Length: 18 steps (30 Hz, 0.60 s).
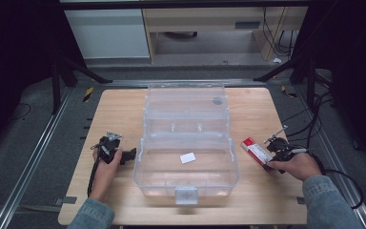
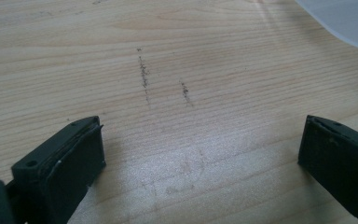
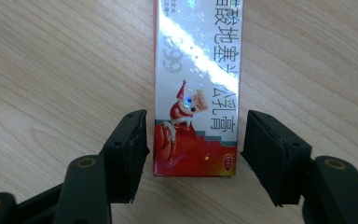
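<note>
The red-and-silver box (image 3: pixel 196 88), printed with Chinese characters and a cartoon figure, lay near the pale wooden tabletop's (image 1: pixel 124 107) right edge, between the right gripper's (image 3: pixel 193 149) parted jaws, untouched. The left gripper's (image 2: pixel 200 154) jaws stood wide.

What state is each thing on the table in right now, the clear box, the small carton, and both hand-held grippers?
Clear plastic box: lid open, swung back, one small white piece inside.
Red and white carton: lying flat on the table, right of the box.
Left hand-held gripper: open, nothing between its jaws.
Right hand-held gripper: open, jaws either side of the carton's end, gaps showing.
</note>
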Each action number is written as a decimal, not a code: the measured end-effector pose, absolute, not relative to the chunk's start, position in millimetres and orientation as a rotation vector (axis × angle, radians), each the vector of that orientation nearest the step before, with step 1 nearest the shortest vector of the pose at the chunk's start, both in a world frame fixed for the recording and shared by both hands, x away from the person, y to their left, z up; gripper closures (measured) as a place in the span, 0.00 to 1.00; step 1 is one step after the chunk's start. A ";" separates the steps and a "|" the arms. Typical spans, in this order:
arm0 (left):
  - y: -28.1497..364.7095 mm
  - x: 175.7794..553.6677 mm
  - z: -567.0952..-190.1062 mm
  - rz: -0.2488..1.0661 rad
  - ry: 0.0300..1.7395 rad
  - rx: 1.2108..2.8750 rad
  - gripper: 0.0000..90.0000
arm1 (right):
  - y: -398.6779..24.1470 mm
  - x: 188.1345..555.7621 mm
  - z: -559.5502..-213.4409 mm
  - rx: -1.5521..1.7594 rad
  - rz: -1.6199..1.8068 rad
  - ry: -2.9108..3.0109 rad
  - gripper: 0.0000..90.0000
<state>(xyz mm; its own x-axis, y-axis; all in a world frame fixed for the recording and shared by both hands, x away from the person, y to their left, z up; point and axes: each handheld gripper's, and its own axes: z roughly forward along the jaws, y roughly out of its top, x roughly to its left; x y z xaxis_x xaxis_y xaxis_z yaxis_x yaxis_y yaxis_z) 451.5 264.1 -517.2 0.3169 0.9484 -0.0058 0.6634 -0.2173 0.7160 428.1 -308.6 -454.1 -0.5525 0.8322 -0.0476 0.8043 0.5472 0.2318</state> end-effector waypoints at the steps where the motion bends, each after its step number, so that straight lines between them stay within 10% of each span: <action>1: 264.1 451.5 -517.2 0.592 1.420 1.966 0.00 | -308.4 428.8 -454.8 1.401 0.266 2.634 0.47; 18: 264.1 451.6 -517.2 0.592 1.420 1.966 0.00 | -301.9 436.9 -455.6 1.368 0.214 2.691 0.57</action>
